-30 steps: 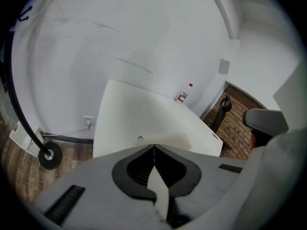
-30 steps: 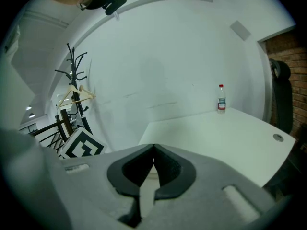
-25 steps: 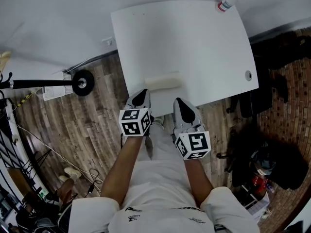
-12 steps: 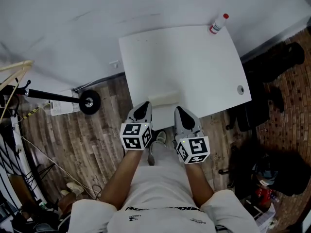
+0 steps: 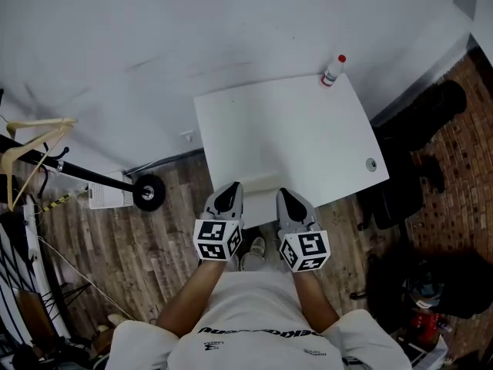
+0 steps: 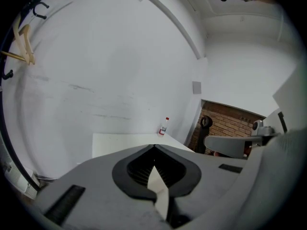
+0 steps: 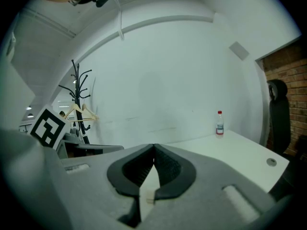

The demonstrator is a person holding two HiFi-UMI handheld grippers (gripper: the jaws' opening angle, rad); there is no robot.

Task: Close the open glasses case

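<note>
You hold the left grey two-jaw gripper (image 5: 229,190) and the right grey two-jaw gripper (image 5: 284,194) side by side, pointing forward, each with jaws pressed together and empty.

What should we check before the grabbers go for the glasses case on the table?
1. Glasses case in sight, at the near edge of the table: ok.
2. Case lid open or closed: cannot tell, it looks small and pale from the head view.
3. Left gripper empty, jaws together: ok.
4. Right gripper empty, jaws together: ok.
5. Bottle out of the way, upright at the far corner: ok.
6. Grippers touching the case: cannot tell.
</note>
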